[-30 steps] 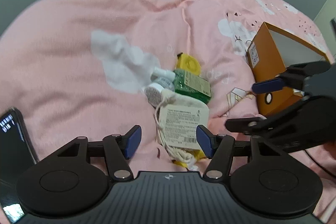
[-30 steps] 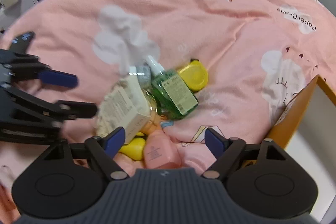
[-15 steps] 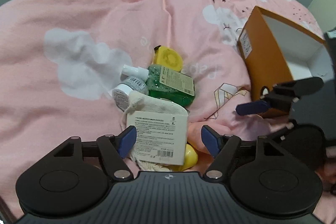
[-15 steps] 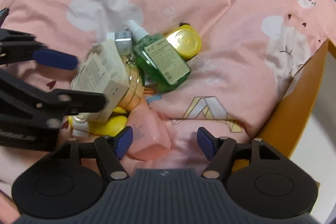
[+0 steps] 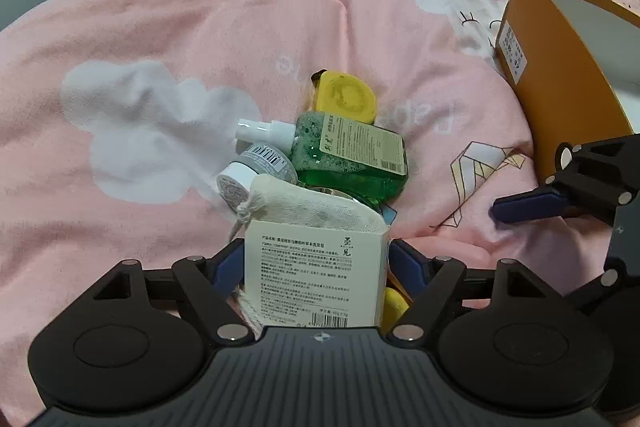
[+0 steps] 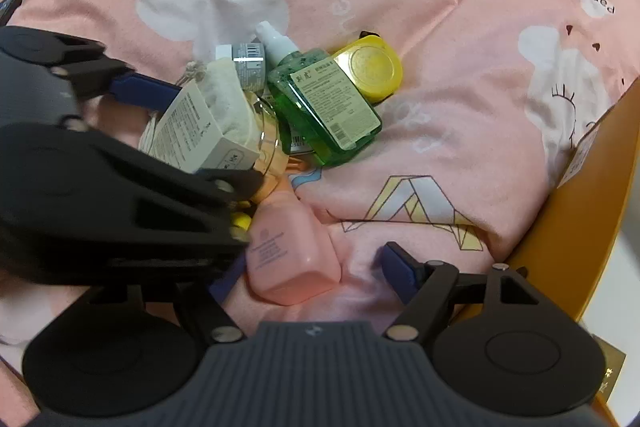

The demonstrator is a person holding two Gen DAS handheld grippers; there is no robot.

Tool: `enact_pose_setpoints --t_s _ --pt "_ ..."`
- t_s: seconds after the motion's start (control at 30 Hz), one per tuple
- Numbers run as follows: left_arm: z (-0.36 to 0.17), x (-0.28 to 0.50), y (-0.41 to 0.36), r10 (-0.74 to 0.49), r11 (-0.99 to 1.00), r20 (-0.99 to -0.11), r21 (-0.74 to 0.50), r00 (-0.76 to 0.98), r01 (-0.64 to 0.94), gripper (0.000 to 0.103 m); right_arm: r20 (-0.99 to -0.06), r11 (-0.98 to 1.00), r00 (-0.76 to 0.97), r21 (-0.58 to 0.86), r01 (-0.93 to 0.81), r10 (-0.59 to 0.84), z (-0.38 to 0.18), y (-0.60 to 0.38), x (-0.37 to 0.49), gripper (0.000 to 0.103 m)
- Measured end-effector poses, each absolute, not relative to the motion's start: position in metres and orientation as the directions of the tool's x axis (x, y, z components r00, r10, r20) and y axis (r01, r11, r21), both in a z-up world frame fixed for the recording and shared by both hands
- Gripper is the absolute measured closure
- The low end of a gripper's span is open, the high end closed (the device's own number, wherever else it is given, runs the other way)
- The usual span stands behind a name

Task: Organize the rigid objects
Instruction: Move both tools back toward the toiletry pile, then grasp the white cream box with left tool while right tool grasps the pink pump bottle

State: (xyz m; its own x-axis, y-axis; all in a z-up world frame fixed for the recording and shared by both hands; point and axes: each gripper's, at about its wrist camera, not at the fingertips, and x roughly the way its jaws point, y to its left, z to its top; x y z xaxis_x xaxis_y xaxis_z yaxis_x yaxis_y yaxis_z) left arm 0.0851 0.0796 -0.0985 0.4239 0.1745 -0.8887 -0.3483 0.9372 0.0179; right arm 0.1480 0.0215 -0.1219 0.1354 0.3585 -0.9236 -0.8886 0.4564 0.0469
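A pile of toiletries lies on the pink blanket (image 5: 200, 27): a white labelled box with a cloth pouch (image 5: 316, 275), a green bottle (image 5: 352, 155), a yellow round tin (image 5: 346, 97), a small grey jar (image 5: 256, 171) and a pink bottle (image 6: 292, 251). My left gripper (image 5: 316, 267) is open, its blue pads on either side of the white box, close to its sides. My right gripper (image 6: 308, 275) is open around the pink bottle, not closed on it. The right gripper also shows in the left wrist view (image 5: 532, 205).
An open orange cardboard box (image 5: 560, 75) with a white inside stands at the right, also in the right wrist view (image 6: 580, 211). A yellow object (image 5: 394, 303) lies under the white box. The blanket rises in folds around the pile.
Both grippers moved forward into the pile. The left gripper's pads now flank the white box; the right gripper's pads now flank the pink bottle.
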Motion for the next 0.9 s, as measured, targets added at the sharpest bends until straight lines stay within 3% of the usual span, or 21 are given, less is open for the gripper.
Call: enact_pose_setpoints --t_s 0.23,0.3,0.5,0.67,0.9 --pt "-0.084 0.068 0.081 0.174 0.934 -0.873 -0.001 0.456 -0.357 0.022 -0.922 0.461 0.136 0.051 -0.886 0.363 -0.117 0.020 0.148 0.030" --pt "-0.078 0.063 0.080 0.196 0.933 -0.861 0.015 0.470 -0.361 0.029 -0.922 0.448 0.139 0.041 -0.893 0.360 -0.116 0.022 0.147 0.030" --pt "-0.067 0.050 0.084 0.208 0.929 -0.839 0.008 0.503 -0.370 0.038 -0.926 0.426 0.132 0.033 -0.904 0.353 -0.115 0.031 0.150 0.030" --pt "-0.054 0.036 0.090 0.258 0.908 -0.806 0.014 0.532 -0.419 0.056 -0.925 0.425 0.091 0.081 -0.902 0.370 -0.112 0.035 0.155 0.038" --pt "-0.060 0.040 0.093 0.274 0.910 -0.810 0.043 0.518 -0.413 0.059 -0.926 0.463 0.002 0.187 -0.866 0.378 -0.123 0.041 0.168 0.052"
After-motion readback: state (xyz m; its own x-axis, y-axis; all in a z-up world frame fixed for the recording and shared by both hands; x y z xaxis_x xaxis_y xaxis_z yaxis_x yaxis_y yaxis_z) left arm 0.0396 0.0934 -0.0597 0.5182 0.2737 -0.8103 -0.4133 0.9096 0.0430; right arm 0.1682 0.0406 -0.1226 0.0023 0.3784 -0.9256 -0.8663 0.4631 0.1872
